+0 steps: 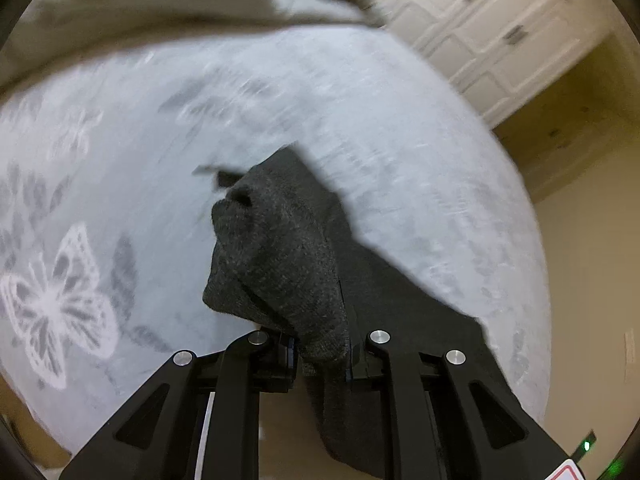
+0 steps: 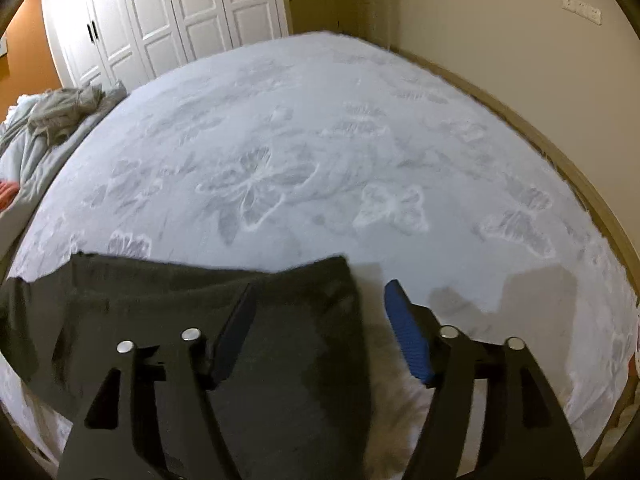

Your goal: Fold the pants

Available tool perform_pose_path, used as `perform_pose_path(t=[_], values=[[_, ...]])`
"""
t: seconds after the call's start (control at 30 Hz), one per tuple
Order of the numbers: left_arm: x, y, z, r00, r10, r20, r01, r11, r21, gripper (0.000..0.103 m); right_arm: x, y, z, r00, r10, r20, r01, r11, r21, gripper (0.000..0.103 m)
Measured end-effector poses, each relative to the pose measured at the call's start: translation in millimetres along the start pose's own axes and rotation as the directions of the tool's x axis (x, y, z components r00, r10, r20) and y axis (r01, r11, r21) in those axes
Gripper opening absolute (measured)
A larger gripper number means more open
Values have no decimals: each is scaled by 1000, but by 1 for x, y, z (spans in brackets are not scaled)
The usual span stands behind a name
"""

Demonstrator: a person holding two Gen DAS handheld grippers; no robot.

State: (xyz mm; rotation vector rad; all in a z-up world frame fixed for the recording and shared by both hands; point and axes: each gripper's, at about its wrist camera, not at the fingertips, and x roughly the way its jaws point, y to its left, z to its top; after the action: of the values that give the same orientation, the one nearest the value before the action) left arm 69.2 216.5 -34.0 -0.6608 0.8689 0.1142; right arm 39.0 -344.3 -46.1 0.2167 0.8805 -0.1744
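Dark grey pants (image 1: 280,248) hang bunched from my left gripper (image 1: 323,354), which is shut on a fold of the cloth above the pale blue bedspread (image 1: 120,184). In the right wrist view the pants (image 2: 168,292) lie flat across the near edge of the bedspread (image 2: 320,152). My right gripper (image 2: 320,312) stands open just over the right-hand end of the pants, its left finger above the cloth and its blue-padded right finger (image 2: 408,336) over the bedspread. Nothing is pressed between its pads.
The bed has a butterfly pattern. A crumpled grey blanket (image 2: 64,116) lies at its far left. White wardrobe doors (image 2: 168,12) stand behind the bed, and a cream wall (image 2: 500,40) with a wooden bed frame edge (image 2: 560,152) runs along the right.
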Motion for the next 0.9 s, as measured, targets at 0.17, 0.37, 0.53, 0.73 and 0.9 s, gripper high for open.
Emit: perform_pose_path(t=[0.17,0.37,0.53,0.73,0.9], values=[[-56,-75,-20,973,-196,126,166,962,217,12,-12,24,-4,985,174,10,-174,985,-5,68],[-29,-166,-109,947,-273,-167,320,805,499,85,1,46,-9,975,219,-41,-221,973,-59,69],[-47,-167,-132,960,-264,-96,264,733,627,87,-10,67,-17,952,299,-63,-304,944,-124,84],[-62,-113,-76,978,-202,50,159,879,449,87,6,108,-32,854,477,-207,-504,858,-101,89],[-54,-79,-56,991,-125,45,100,923,371,87,36,142,-56,811,503,-298,-537,842,-39,90]])
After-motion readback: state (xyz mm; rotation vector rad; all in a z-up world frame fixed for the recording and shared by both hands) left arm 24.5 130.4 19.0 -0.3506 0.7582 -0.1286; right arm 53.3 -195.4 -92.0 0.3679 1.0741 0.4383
